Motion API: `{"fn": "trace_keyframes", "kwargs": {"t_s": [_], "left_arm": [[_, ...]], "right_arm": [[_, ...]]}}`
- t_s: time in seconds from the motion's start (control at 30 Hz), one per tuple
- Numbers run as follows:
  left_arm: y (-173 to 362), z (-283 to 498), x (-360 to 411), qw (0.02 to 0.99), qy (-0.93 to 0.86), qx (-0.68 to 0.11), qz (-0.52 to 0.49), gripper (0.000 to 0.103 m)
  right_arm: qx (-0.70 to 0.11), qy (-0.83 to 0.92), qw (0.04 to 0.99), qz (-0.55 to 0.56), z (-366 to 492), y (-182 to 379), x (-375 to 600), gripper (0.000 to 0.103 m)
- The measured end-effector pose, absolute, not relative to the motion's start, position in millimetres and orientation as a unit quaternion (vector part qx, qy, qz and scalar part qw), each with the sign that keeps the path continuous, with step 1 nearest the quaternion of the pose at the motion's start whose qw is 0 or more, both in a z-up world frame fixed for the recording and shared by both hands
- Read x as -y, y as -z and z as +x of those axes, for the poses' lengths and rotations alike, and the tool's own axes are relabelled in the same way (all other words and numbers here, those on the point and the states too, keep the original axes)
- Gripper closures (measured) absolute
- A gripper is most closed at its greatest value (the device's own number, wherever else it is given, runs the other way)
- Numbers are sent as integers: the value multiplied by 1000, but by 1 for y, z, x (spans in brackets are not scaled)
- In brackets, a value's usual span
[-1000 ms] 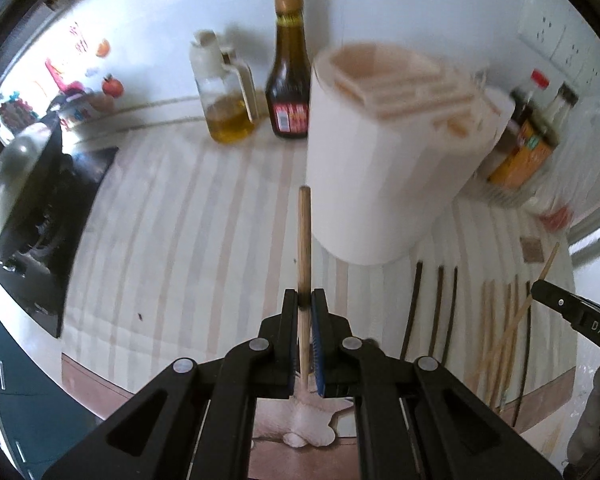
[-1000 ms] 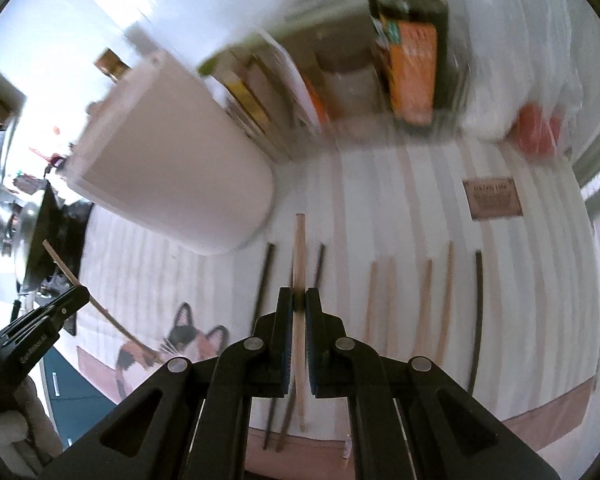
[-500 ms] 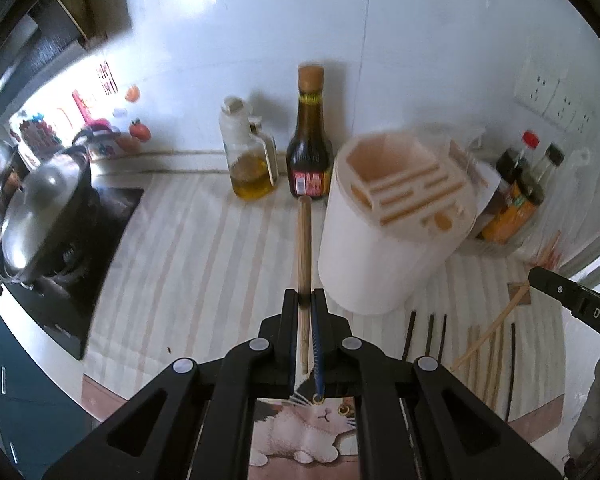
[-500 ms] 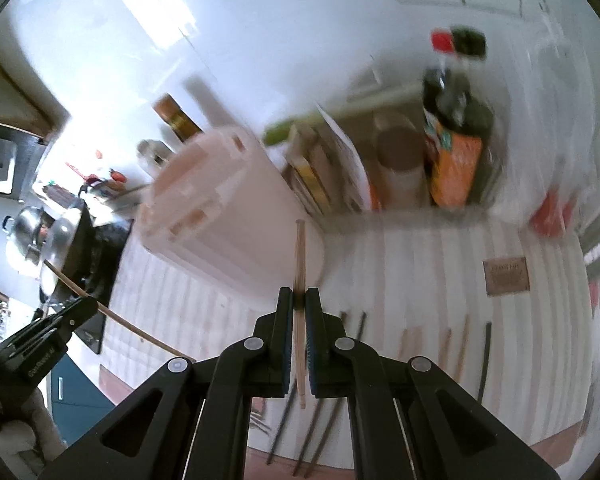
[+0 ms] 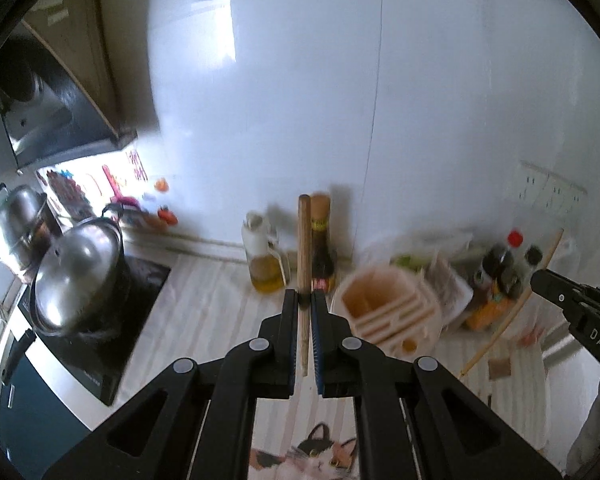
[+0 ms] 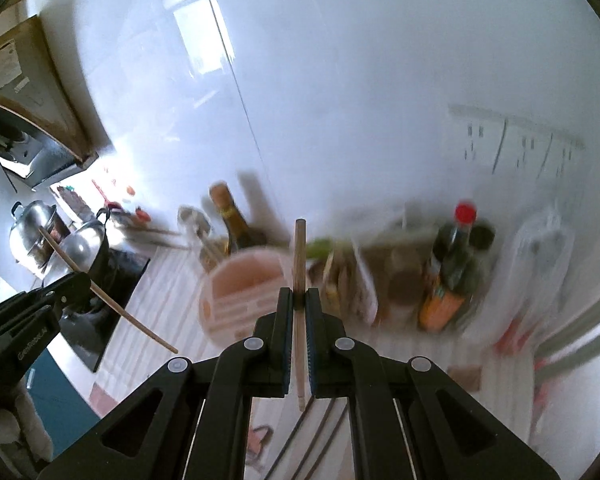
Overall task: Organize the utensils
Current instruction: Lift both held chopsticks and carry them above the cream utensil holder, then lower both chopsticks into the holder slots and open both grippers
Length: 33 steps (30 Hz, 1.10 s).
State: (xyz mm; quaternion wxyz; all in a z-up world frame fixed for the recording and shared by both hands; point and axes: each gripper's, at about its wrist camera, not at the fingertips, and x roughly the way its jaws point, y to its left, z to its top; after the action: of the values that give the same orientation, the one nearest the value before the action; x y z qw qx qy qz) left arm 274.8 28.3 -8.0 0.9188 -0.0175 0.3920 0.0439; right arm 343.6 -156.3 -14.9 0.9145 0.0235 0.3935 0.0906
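My left gripper is shut on a light wooden chopstick that stands up between its jaws. My right gripper is shut on a second wooden chopstick. Both are held high above the counter. The pale utensil holder with slotted compartments stands below and right of the left gripper; in the right wrist view the holder lies below and left of the right gripper. Each gripper also shows in the other's view, the right one and the left one, each with its chopstick.
A soy sauce bottle and an oil jug stand at the wall behind the holder. Steel pots sit on the black stove at left. Condiment bottles crowd the right corner. Dark chopsticks lie on the striped mat.
Both grippers have risen well above the counter with their chopsticks and tilted up toward the wall. The holder now looks smaller and lower in both views.
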Motion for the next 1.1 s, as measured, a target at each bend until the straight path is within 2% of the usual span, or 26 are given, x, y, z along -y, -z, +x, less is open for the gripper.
{"fn": "trace_keyframes", "kwargs": {"t_s": [0.2, 0.37, 0.73, 1.1], "left_arm": [[-17, 302, -23, 924, -32, -380, -36, 99], [-26, 328, -22, 920, -15, -387, -57, 99], [-2, 375, -21, 903, 1, -419, -94, 99], [29, 394, -10, 893, -3, -442, -84, 99]], "right_arm": [[-354, -82, 932, 11, 369, -25, 146, 97], [-337, -87, 936, 49, 400, -42, 147, 97], [-349, -95, 927, 99, 450, 0, 142, 97], [-333, -105, 930, 118, 472, 8, 141, 97]]}}
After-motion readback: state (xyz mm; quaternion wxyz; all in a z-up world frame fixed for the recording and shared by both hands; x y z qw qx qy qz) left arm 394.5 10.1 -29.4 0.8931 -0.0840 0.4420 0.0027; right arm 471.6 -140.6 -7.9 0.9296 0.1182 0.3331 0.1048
